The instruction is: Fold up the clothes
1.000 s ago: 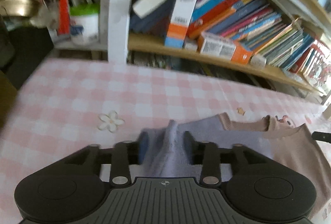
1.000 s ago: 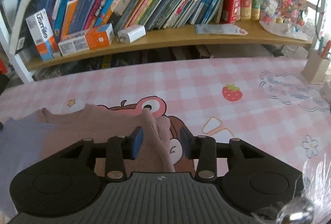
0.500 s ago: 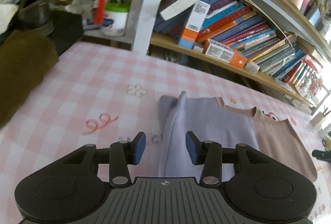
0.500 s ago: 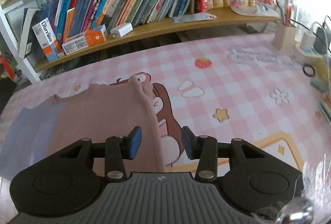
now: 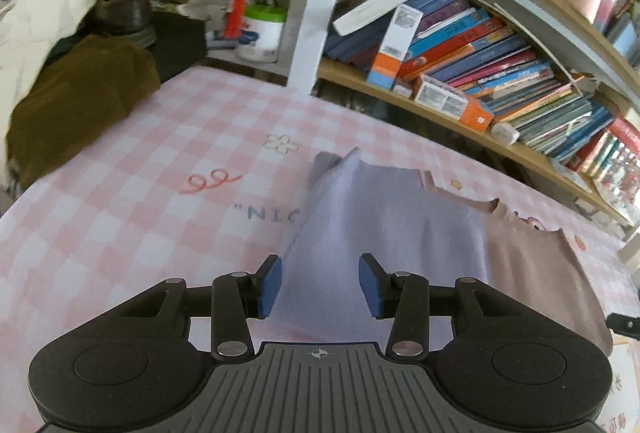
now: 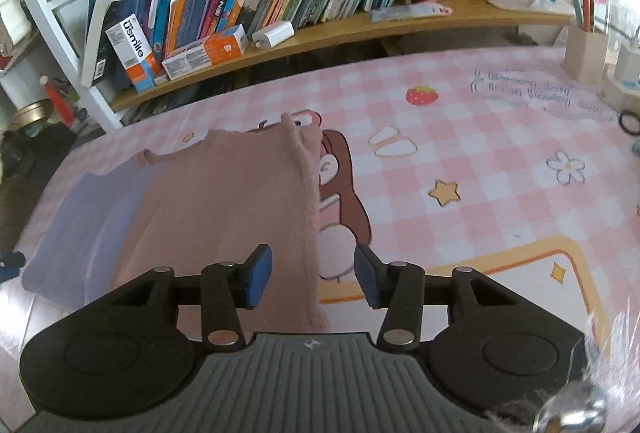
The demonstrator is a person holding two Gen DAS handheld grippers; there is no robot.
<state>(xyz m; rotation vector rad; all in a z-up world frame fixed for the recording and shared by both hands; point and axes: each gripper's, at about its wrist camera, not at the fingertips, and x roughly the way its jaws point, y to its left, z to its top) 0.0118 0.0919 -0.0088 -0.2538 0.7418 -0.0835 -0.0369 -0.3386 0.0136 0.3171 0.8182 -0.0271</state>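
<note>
Left gripper (image 5: 320,287): jaws apart, nothing pinched; lavender half of the garment (image 5: 372,233) lies beneath and ahead of it. Right gripper (image 6: 313,278): jaws apart, empty, above the garment's raised pink-brown right edge. Garment lies spread on the pink checked tablecloth (image 6: 460,137), collar toward the bookshelf (image 6: 360,29). Whether either blue pad brushes the fabric is unclear.
</note>
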